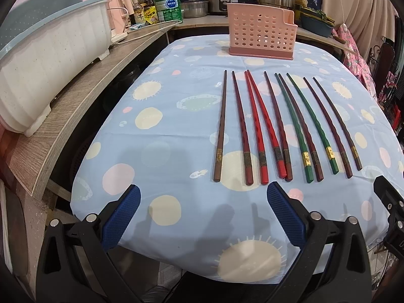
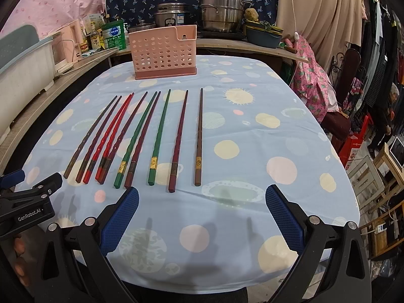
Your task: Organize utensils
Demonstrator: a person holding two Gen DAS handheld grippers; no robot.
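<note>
Several chopsticks lie side by side on the blue spotted tablecloth (image 1: 176, 136), thick ends toward me. In the row are a brown chopstick (image 1: 221, 126), a red pair (image 1: 255, 121) and green ones (image 1: 293, 126), with dark red ones between. The right wrist view shows the same row, brown chopstick (image 2: 199, 136) rightmost. A pink perforated holder (image 1: 261, 32) (image 2: 164, 53) stands upright beyond the tips. My left gripper (image 1: 204, 192) hovers open just short of the thick ends. My right gripper (image 2: 202, 193) is open too, near the brown and dark red ends. Neither holds anything.
A white dish rack (image 1: 50, 63) sits on the wooden counter (image 1: 88, 96) at the left. Bottles and steel pots (image 2: 222, 7) line the back shelf. Right of the table are hanging clothes, a chair (image 2: 351, 75) and a person (image 2: 386, 116).
</note>
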